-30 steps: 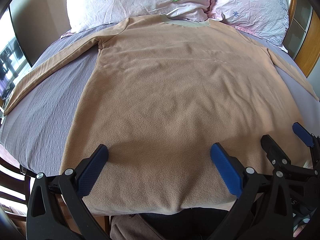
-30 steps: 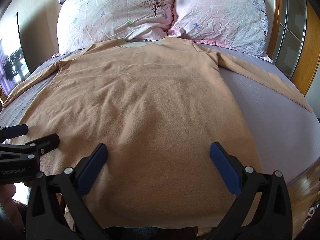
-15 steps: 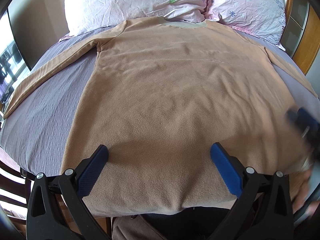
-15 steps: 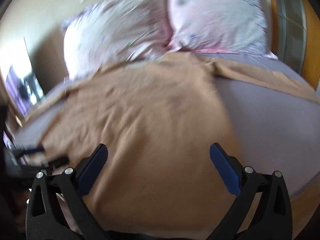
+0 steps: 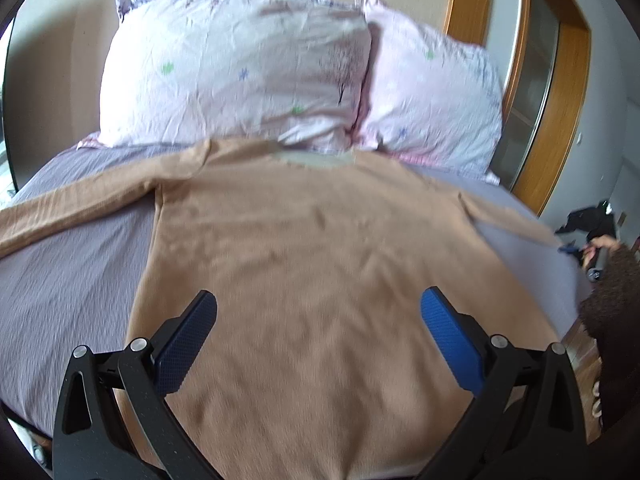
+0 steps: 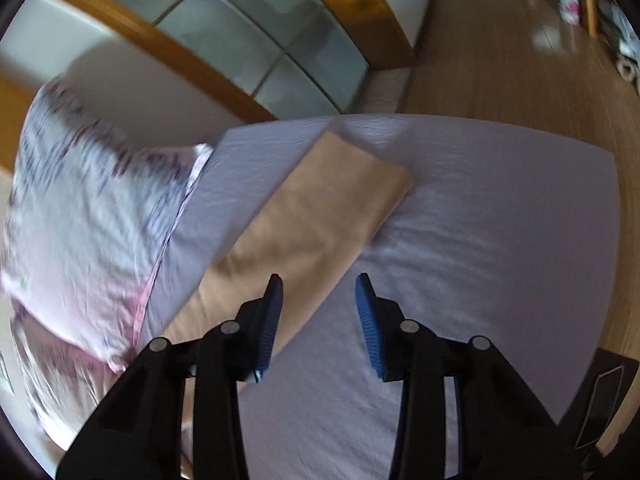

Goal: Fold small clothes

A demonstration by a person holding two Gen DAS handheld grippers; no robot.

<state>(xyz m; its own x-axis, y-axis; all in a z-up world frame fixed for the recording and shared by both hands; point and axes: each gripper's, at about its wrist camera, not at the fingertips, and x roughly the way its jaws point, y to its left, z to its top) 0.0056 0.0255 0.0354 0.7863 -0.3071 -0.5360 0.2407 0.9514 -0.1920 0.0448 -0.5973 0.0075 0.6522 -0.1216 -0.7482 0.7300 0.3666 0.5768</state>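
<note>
A tan long-sleeved top (image 5: 320,264) lies flat on the bed, collar toward the pillows, both sleeves spread out to the sides. My left gripper (image 5: 318,324) is open above the lower body of the top, empty. My right gripper (image 6: 319,292) is open but narrower, hovering just above the right sleeve (image 6: 320,208), near its cuff end; it holds nothing. In the left wrist view the right gripper (image 5: 576,249) shows small at the far right by the sleeve's end.
The lilac bedsheet (image 6: 480,240) covers the bed. Two pale floral pillows (image 5: 240,72) lean at the head. A wooden-framed glass panel (image 6: 280,40) stands beside the bed. Wooden floor (image 6: 520,60) lies past the bed's edge. Dark clothing (image 5: 588,218) lies on the floor.
My right gripper swung away from the hem to the right sleeve and narrowed its opening. My left gripper rose and tilted up, showing more of the pillows.
</note>
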